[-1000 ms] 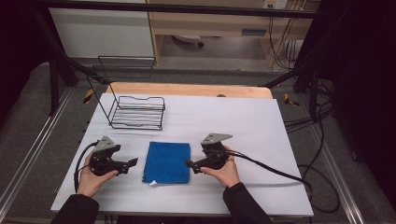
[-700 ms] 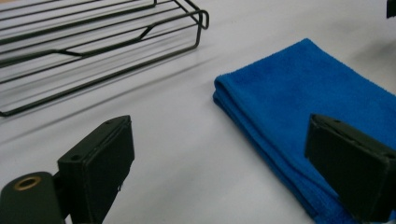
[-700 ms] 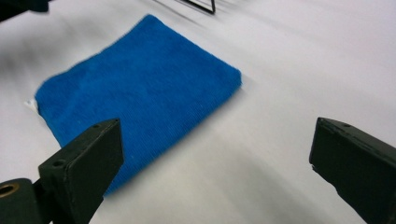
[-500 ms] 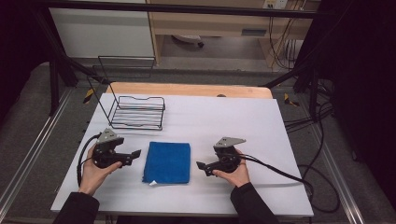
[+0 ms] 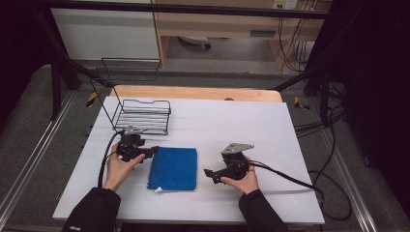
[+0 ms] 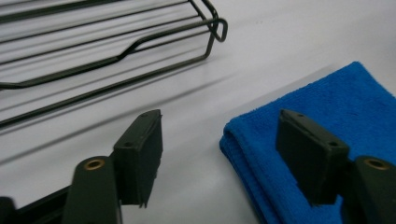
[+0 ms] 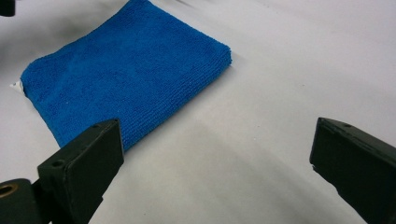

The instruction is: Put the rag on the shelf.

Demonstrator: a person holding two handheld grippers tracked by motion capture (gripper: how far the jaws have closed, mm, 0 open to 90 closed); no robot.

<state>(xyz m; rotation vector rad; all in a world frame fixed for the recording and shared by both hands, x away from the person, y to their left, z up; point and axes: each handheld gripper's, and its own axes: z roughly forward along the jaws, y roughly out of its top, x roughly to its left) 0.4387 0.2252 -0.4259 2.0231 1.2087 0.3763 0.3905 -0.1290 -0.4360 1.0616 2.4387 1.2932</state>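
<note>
Blue folded cloth (image 5: pixel 173 167) is lying flat on the white table (image 5: pixel 232 125). The left gripper (image 5: pixel 151 151), jaws wide, is sitting low at the cloth's far left corner. The right gripper (image 5: pixel 208 172), jaws wide, is pointing at the cloth's right edge, apart from it. A black wire basket (image 5: pixel 143 116) is standing behind, with grey floor beyond.

Cloth (image 5: pixel 173 167) between both tools, wire rack (image 5: pixel 143 116) behind it

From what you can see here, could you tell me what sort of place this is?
Probably a lab bench set up for recording handling tasks. A person holds tongs in each hand, left and right, trailing cables, over a white table inside a dark metal frame, with only a cloth and wire basket.
</note>
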